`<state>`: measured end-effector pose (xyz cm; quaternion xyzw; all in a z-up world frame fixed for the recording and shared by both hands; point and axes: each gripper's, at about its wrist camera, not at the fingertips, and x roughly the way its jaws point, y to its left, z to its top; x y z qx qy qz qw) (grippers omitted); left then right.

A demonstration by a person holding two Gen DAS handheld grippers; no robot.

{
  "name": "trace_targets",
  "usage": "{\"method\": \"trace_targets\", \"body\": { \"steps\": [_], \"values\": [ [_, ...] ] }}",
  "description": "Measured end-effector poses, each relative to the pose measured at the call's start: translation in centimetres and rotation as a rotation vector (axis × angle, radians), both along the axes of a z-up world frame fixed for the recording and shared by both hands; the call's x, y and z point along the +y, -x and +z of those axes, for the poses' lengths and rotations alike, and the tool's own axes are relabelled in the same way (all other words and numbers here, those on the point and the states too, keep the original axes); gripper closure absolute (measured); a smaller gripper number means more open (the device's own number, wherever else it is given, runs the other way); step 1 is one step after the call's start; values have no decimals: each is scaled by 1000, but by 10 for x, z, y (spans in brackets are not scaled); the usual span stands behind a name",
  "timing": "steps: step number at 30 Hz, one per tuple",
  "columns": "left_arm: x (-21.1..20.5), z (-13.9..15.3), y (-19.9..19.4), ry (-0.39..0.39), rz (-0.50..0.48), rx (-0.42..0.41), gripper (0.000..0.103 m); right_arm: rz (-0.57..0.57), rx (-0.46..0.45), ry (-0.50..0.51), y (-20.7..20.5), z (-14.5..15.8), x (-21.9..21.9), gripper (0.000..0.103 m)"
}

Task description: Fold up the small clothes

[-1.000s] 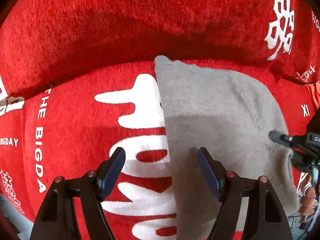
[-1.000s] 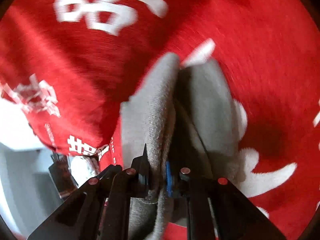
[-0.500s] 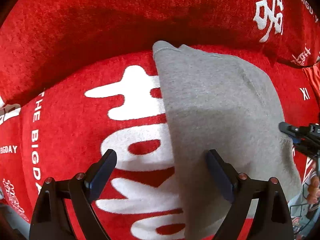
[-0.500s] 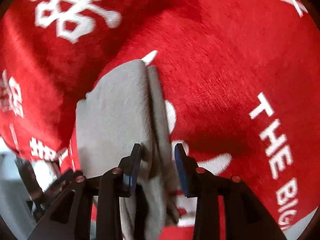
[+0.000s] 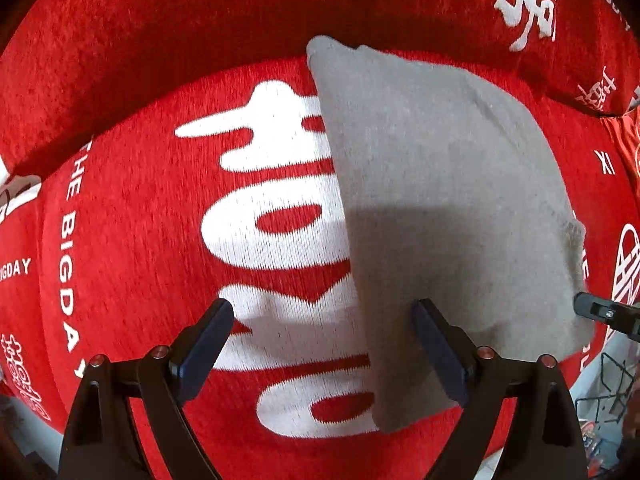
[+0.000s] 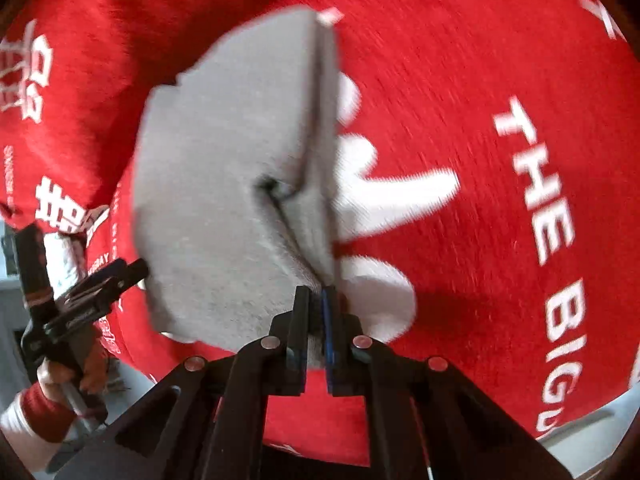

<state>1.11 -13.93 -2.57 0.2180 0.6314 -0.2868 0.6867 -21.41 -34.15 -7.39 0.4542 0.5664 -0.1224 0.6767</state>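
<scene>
A folded grey cloth point(image 5: 444, 216) lies on a red blanket with white lettering point(image 5: 132, 208). My left gripper point(image 5: 324, 344) is open and empty just above the cloth's near left edge. In the right wrist view my right gripper point(image 6: 318, 300) is shut on the near edge of the grey cloth point(image 6: 224, 184), where its layers meet. The tip of the right gripper shows at the right edge of the left wrist view point(image 5: 600, 312). The left gripper shows at the left of the right wrist view point(image 6: 100, 284), held in a hand.
The red blanket point(image 6: 480, 160) covers a cushioned seat with a raised back point(image 5: 200, 20). The seat's front edge and a pale floor point(image 6: 592, 440) show low down. A wire rack point(image 5: 608, 384) stands at the lower right.
My right gripper opened, then closed again on the cloth's near edge, and the cloth now lies flatter. My left gripper has opened wider and drawn back a little.
</scene>
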Motion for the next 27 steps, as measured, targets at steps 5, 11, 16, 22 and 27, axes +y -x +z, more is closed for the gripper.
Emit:
{"method": "trace_targets", "body": {
  "steps": [5,11,16,22,27],
  "values": [
    [6,-19,14,-38,-20,22,11,31,-4,44,5,3,0,95],
    [12,-25,20,-56,-20,23,3,-18,23,49,11,11,7,94],
    [19,-19,25,-47,-35,18,3,-46,49,80,21,22,13,93],
    [30,-15,29,-37,-16,36,3,-93,98,119,26,32,23,94],
    [38,-5,33,-27,-20,22,3,-163,72,130,35,49,32,89]
  ]
}}
